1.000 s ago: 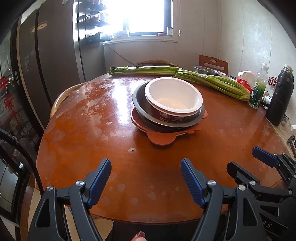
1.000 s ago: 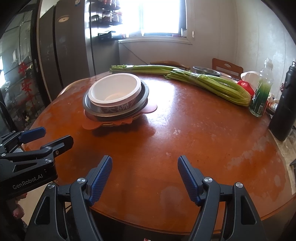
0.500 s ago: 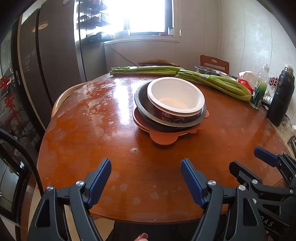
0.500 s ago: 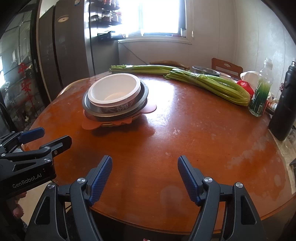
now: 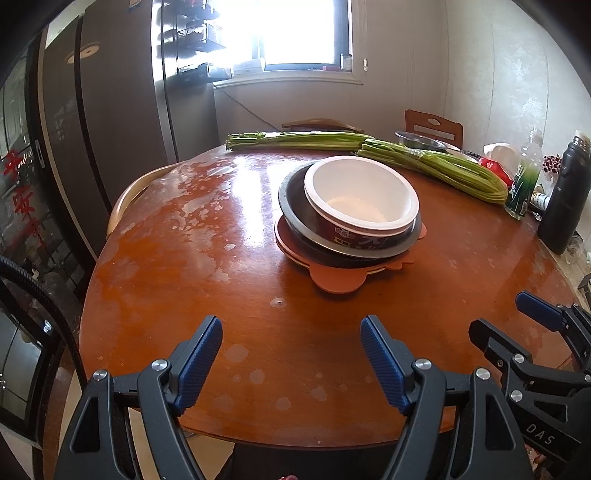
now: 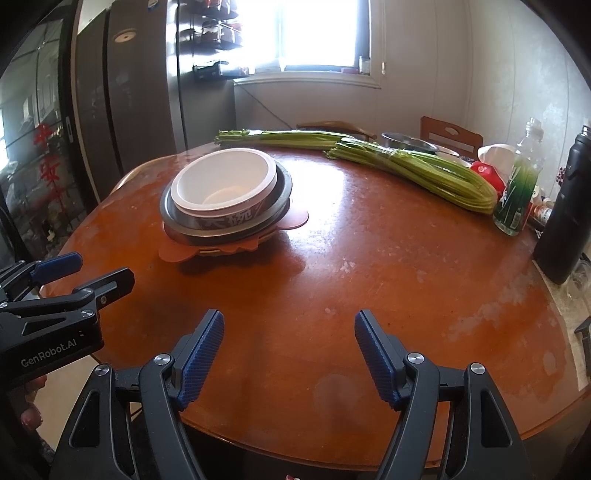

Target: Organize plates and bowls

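Worn wooden table (image 5: 177, 280), sunlit window (image 5: 303, 33) behind

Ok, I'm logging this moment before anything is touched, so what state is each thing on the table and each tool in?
White bowl: upright, nested in the grey bowl.
Grey bowl: upright, on the orange plate.
Orange plate: flat, bottom of the stack.
Left tool: open, holding nothing.
Right tool: open, holding nothing.
Green stalks: lying flat, bundled.
Black flask: upright.

A white-lined bowl (image 5: 362, 201) sits nested in a grey bowl (image 5: 295, 206) atop seemingly two orange plates (image 5: 336, 277).
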Motion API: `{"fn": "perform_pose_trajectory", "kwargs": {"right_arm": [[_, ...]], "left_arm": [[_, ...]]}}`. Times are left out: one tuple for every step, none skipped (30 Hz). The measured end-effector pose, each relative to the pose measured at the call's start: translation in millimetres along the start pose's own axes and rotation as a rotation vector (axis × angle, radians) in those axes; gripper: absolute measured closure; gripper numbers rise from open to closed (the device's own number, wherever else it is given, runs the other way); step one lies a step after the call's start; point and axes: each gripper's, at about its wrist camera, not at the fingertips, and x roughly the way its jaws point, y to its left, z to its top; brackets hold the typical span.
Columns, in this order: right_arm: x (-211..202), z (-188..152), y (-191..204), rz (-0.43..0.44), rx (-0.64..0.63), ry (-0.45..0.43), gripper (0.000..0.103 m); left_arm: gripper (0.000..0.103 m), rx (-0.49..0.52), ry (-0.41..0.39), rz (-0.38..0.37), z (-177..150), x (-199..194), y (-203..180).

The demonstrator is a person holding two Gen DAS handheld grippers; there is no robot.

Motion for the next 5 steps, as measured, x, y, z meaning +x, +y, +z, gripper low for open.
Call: {"fn": "perform_pose_trajectory", "kwargs": {"right_arm": [[0,2,-2,0.002,0.000,0.001,0.029],[1,4,-4,0.001,0.001,0.003,0.029],[3,7,-9,-0.006,0.007,0.009,0.029],[4,10,-14,-0.011,0.014,0.015,0.029],[5,15,-24,-0.016,0.025,0.022,0.029]], "left_arm": [[0.026,-0.002,0.002,0.000,1,1,1],[0.026,-0.006,0.006,-0.002,3,2,3],[0.026,-0.009,0.014,-0.006,5,4,6],[0.026,-0.010,0.020,-0.011,8,6,9],[0.026,-0.013,0.025,-0.010,11,8,14]]}}
